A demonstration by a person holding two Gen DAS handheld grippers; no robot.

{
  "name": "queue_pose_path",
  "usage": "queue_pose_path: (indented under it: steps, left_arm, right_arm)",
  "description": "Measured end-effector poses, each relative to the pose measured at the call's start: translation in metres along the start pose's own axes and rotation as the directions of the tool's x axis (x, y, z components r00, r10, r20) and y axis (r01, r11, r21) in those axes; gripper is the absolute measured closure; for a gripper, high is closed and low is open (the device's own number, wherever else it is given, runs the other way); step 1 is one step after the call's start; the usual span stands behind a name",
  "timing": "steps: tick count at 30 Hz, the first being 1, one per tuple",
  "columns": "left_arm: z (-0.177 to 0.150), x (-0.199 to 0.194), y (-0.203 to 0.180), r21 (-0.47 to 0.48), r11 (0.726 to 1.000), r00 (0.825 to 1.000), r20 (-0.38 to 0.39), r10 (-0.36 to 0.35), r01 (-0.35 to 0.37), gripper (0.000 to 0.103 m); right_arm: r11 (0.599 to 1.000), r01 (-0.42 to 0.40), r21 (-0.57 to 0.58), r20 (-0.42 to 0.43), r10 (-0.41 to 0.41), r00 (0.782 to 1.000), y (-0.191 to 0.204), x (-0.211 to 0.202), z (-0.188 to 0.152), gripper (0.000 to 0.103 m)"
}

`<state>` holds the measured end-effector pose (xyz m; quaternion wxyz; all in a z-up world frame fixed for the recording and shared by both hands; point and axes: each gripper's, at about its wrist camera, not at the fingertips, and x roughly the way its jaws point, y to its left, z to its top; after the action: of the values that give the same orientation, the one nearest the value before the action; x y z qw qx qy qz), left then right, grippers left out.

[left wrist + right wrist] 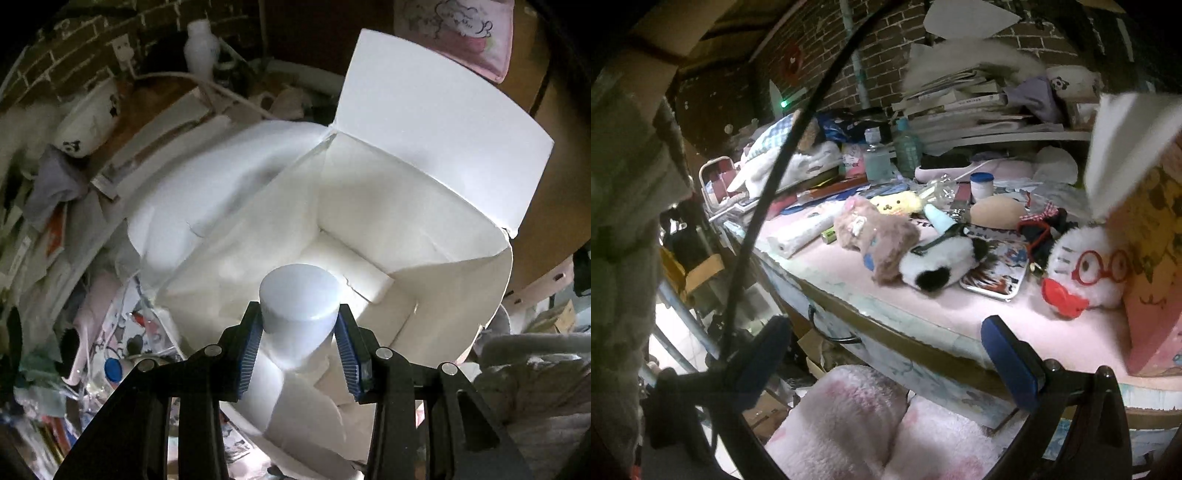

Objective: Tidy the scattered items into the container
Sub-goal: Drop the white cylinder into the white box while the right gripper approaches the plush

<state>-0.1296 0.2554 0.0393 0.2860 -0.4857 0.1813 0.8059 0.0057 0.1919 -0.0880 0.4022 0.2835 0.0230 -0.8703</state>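
Note:
In the left wrist view my left gripper point(299, 314) is shut on a white bottle point(299, 291). Its blue pads point(251, 343) press both sides just under the round cap. The bottle hangs over the open white box point(369, 192), whose flaps stand up and whose floor looks bare. In the right wrist view my right gripper point(882, 328) is open wide with nothing between its fingers, held off the front edge of the pink table point(960, 306). On the table lie a brown plush point(875, 236), a panda plush point(934, 266) and a white plush with red glasses point(1086, 266), which rests against the box's pink side point(1145, 258).
A yellow plush point(897, 203), a paper roll point(805, 232), a blue-lidded jar point(981, 184) and bottles point(877, 155) crowd the table's back. Books point(967, 103) are stacked against the brick wall. A black cable point(783, 177) crosses the left. A fluffy pink cushion point(871, 424) lies below the gripper.

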Motion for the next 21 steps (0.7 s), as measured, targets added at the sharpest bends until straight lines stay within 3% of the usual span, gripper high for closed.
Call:
queue_pose_path:
  steps: [4,6,9,14,17,21]
  left_arm:
    - [0.002,0.005,0.002,-0.004,1.0,1.0,-0.023,-0.011,0.011,0.068]
    - [0.006,0.004,0.005,-0.016,1.0,1.0,-0.019,-0.025,0.025,0.057]
    - [0.007,-0.002,0.007,-0.032,0.999,0.999,0.014,-0.031,0.032,0.039]
    - [0.002,-0.035,0.007,-0.031,0.998,0.991,0.124,-0.049,0.054,0.036]
    - [-0.013,-0.068,0.01,-0.052,0.998,0.97,0.242,-0.016,0.029,0.02]
    - [-0.041,-0.107,0.02,-0.122,0.991,0.925,0.366,0.104,-0.063,0.015]
  right_arm:
    - [1.0,0.012,0.019,0.023,-0.013,1.0,-0.008,-0.004,0.001,0.0]
    - [0.999,0.023,0.027,0.026,-0.024,0.999,-0.012,-0.004,0.002,0.0]
    - [0.998,0.041,0.046,0.026,-0.043,0.999,-0.02,-0.003,0.003,0.0]
    - [0.994,0.071,0.081,0.071,-0.077,0.995,-0.032,-0.01,0.007,0.0]
    - [0.992,0.09,0.083,0.105,-0.098,0.99,-0.034,-0.017,0.006,0.0]
    - [0.993,0.108,0.043,0.111,-0.112,0.987,-0.027,-0.018,0.007,0.002]
